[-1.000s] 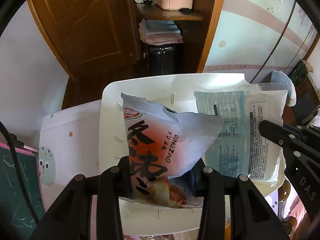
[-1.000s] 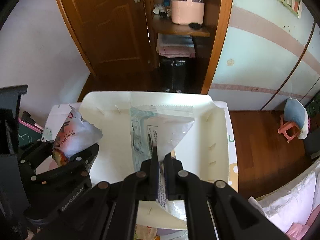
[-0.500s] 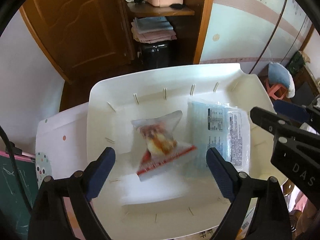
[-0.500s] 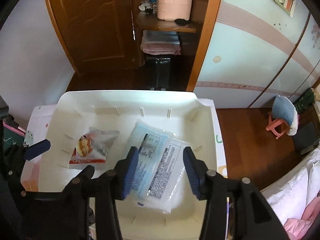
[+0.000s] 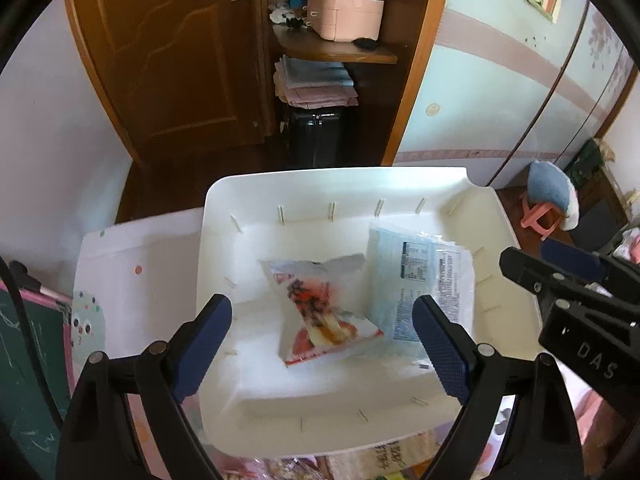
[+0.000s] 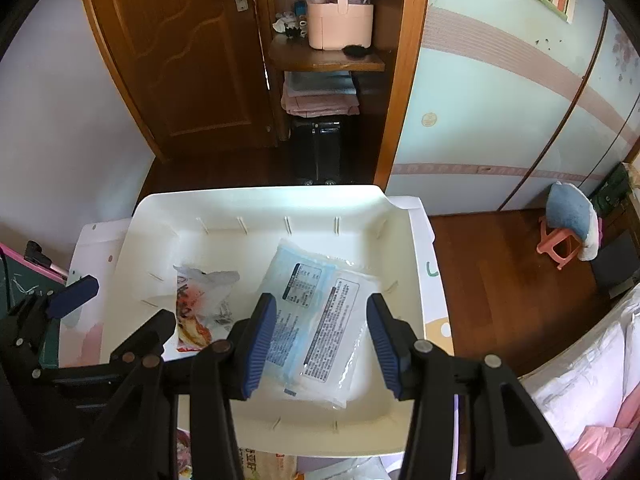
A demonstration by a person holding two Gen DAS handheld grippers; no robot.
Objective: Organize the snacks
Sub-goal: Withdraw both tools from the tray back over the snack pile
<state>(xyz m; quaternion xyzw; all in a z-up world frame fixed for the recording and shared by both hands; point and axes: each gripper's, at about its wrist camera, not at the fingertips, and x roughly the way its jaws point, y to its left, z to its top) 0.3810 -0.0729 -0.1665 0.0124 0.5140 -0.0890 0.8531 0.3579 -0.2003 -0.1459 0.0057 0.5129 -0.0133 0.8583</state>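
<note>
A white plastic bin stands on a small white table. Two snack packets lie flat on its floor: a red-and-white packet on the left and a pale blue packet on the right. My left gripper hangs open above the red-and-white packet, touching nothing. My right gripper hovers open over the pale blue packet, with nothing between its blue pads. Each gripper shows at the edge of the other's view.
More snack packets lie in front of the bin's near rim. A green chalkboard stands at the left. Beyond the table are a wooden door, a shelf with a pink basket, and a pink stool on the floor.
Both grippers opened and let go of their packets. The red-and-white packet and the pale blue packet dropped flat into the bin. Both grippers then rose a little.
</note>
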